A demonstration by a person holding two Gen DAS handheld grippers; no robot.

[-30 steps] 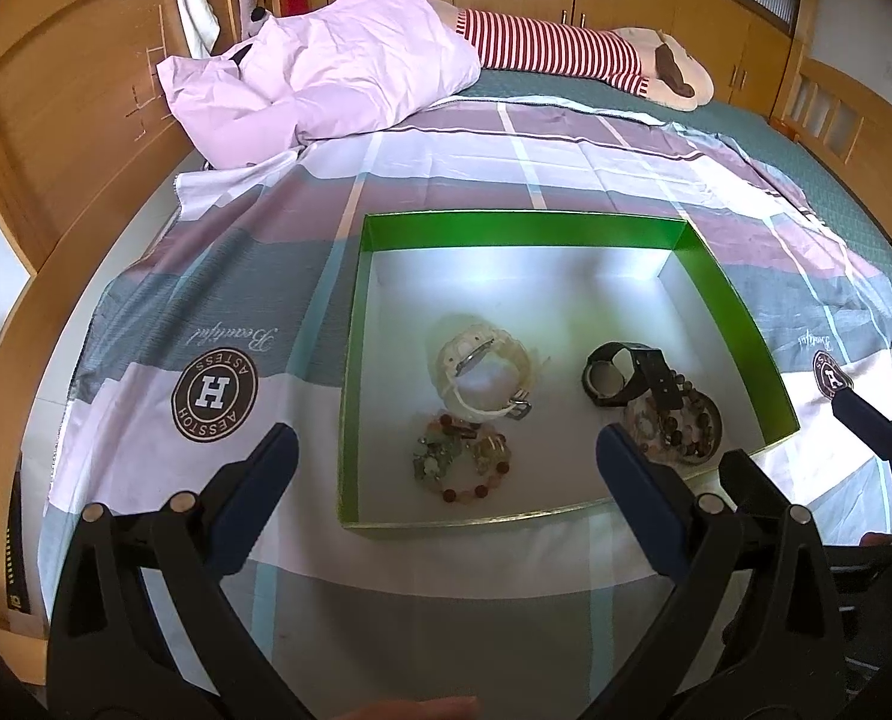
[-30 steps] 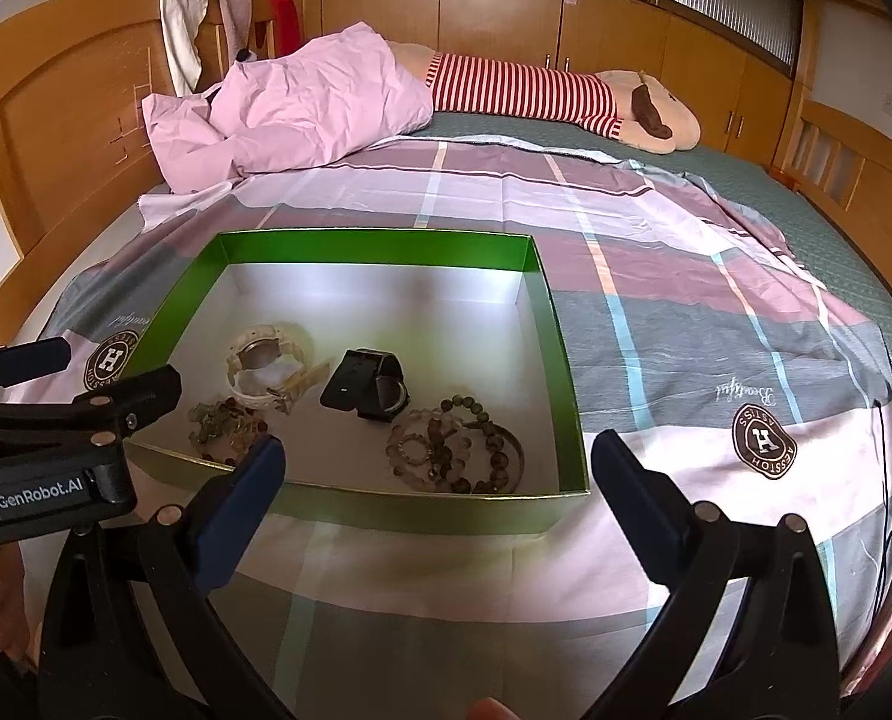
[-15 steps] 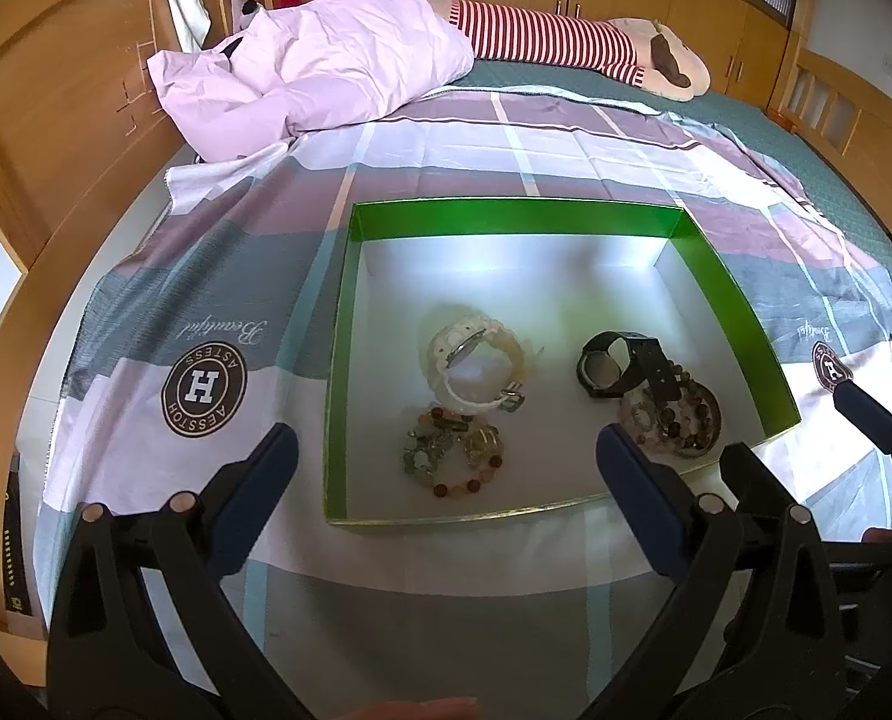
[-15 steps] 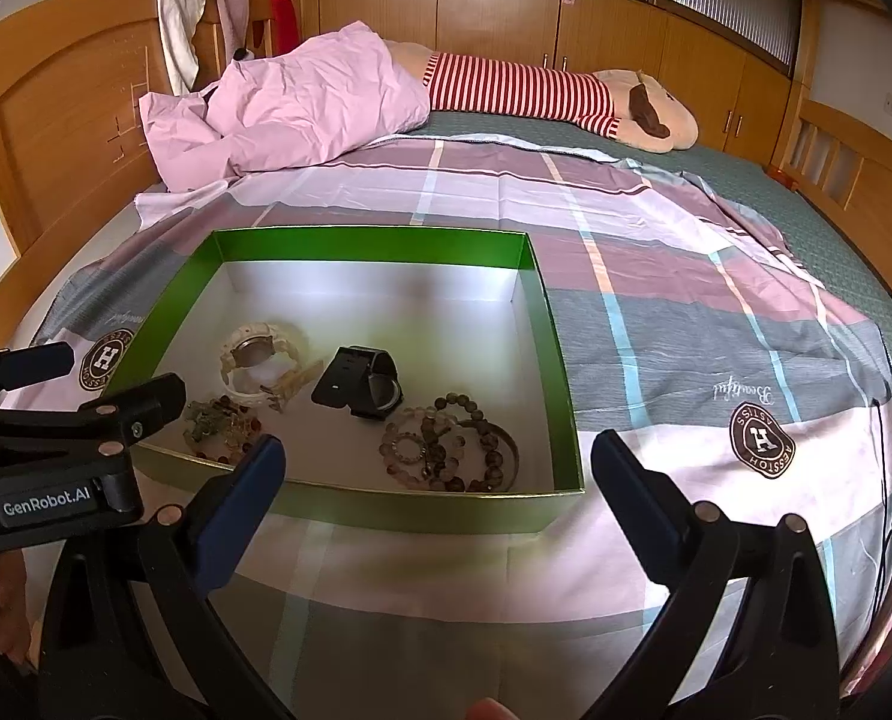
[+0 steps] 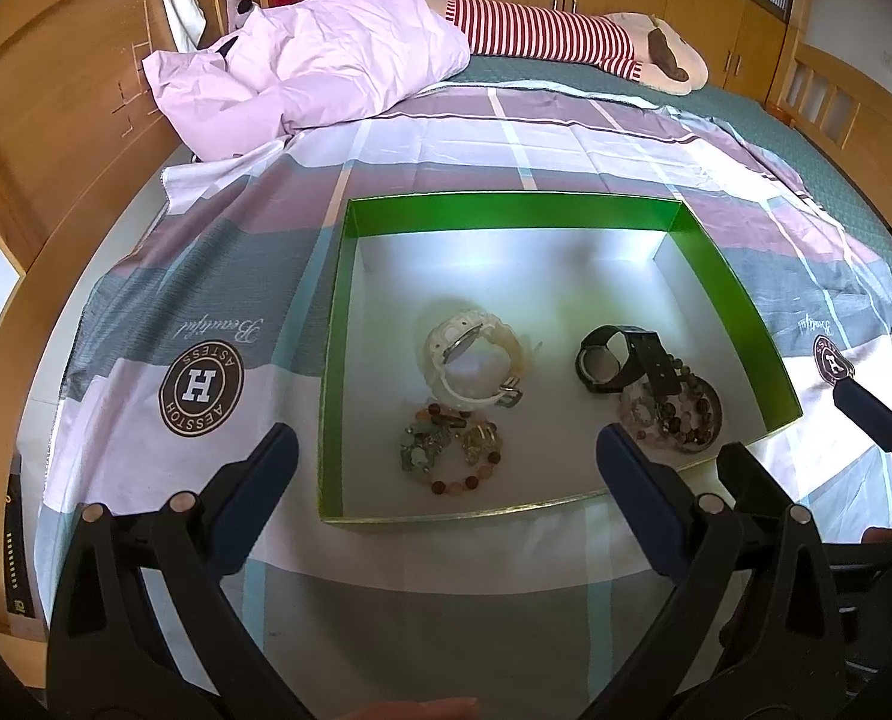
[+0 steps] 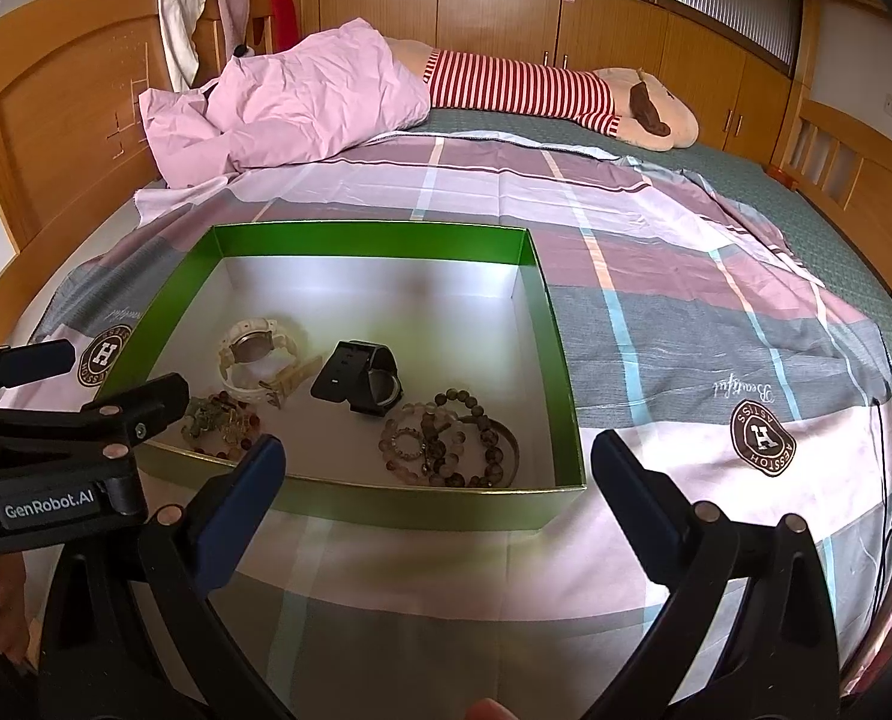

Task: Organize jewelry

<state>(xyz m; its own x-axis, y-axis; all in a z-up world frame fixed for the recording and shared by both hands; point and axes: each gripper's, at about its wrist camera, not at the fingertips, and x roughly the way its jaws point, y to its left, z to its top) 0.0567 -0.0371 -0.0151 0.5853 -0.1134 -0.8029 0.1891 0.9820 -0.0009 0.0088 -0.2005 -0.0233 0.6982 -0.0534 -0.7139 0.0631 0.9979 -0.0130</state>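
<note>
A shallow green box (image 5: 508, 211) (image 6: 556, 360) with a white floor lies on the bed. Inside it are a white watch (image 5: 472, 363) (image 6: 257, 354), a black watch (image 5: 616, 357) (image 6: 359, 381), a green and red bead bracelet (image 5: 448, 447) (image 6: 218, 417), and a heap of dark bead bracelets (image 5: 673, 417) (image 6: 446, 444). My left gripper (image 5: 446, 465) hovers open over the box's near edge, empty. My right gripper (image 6: 437, 474) stands open at the box's near right corner, empty. The left gripper (image 6: 44, 414) also shows in the right wrist view.
The box rests on a plaid sheet (image 5: 206, 312) with round logo badges (image 6: 763, 435). A crumpled pink quilt (image 5: 314, 60) and a striped plush toy (image 6: 565, 90) lie at the far end. Wooden bed frame (image 5: 38, 132) rises on the left.
Both grippers drew back slightly and the left view tilted, so the box sits a little farther off. Nothing in the box has moved; both grippers remain open.
</note>
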